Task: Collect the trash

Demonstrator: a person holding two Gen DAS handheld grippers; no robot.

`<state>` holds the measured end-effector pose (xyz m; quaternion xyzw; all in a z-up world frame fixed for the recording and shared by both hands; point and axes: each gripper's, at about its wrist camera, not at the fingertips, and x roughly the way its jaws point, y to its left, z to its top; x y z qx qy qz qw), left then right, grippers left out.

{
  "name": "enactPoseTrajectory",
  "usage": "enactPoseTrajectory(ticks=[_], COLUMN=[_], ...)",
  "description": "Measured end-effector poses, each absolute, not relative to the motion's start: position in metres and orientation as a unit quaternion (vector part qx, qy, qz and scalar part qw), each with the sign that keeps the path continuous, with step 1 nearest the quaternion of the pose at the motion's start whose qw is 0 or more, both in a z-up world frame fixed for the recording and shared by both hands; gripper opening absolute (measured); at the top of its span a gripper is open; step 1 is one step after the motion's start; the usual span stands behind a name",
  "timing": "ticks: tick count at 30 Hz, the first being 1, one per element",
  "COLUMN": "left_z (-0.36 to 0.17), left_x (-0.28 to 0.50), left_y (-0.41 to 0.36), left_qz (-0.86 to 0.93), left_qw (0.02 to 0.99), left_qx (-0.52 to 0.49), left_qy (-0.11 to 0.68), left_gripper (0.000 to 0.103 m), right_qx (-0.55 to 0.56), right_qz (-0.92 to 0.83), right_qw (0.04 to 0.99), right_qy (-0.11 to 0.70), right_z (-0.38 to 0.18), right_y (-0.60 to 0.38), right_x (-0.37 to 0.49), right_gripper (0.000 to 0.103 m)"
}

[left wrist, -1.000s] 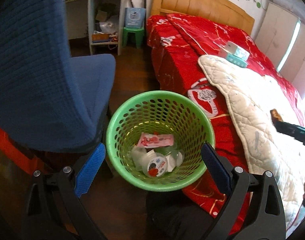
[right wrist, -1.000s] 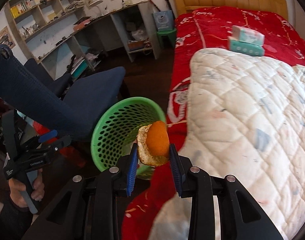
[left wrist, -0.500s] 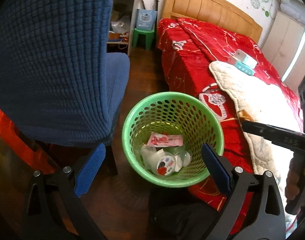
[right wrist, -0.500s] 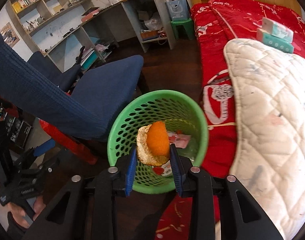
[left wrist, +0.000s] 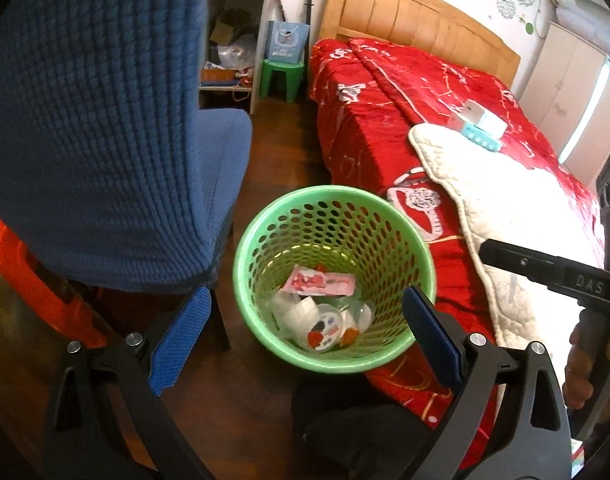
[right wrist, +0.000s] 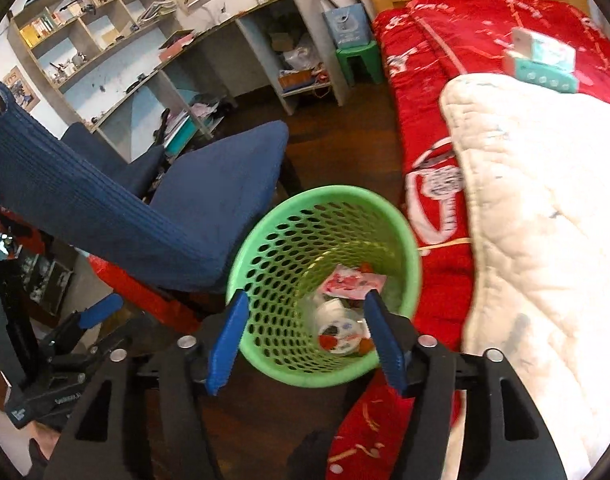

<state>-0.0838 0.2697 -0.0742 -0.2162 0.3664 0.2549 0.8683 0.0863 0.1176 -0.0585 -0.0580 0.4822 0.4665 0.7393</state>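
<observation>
The right tongs (right wrist: 305, 340), jaws just opened and empty, hang directly above the green basket (right wrist: 401, 236) of wrappers and cups on the floor between chair (right wrist: 209, 208) and bed (right wrist: 437, 64), while the left tongs (left wrist: 301, 336) stand wide open, holding nothing, beside that basket.

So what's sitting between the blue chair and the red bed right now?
The green basket stands on the wood floor between the blue chair and the red bed, trash inside; the left wrist view shows it best.

Basket (left wrist: 261, 236) on floor btwn chair (left wrist: 105, 120) at left & bed (left wrist: 385, 120) at right, wrappers (left wrist: 323, 283) & cups (left wrist: 321, 326) inside
</observation>
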Motion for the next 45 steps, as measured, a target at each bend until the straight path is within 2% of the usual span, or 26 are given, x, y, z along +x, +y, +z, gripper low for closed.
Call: enactPoseTrajectory(ticks=[13, 21, 32, 45], left_z=[-0.053, -0.038, -0.019, -0.009], left_x=[-0.047, -0.023, -0.002, -0.002], left_y=[0.208, 0.158, 0.094, 0.061], left_qz=[0.196, 0.149, 0.101, 0.088], left_qw=[0.892, 0.906, 0.918, 0.924], left_qx=[-0.178, -0.150, -0.109, -0.092], left_qy=[0.367, 0.366, 0.367, 0.361], left_gripper=[0.095, 0.095, 0.097, 0.098], right_qx=[-0.067, -0.034, -0.032, -0.040], right_qz=[0.386, 0.312, 0.214, 0.148], right_qw=[0.811, 0.841, 0.885, 0.909], right_qy=[0.434, 0.441, 0.412, 0.387], right_z=[-0.028, -0.023, 0.002, 0.013], right_y=[0.020, -0.057, -0.134, -0.185], right_x=[0.081, 0.076, 0.064, 0.043], right_gripper=[0.086, 0.090, 0.093, 0.095])
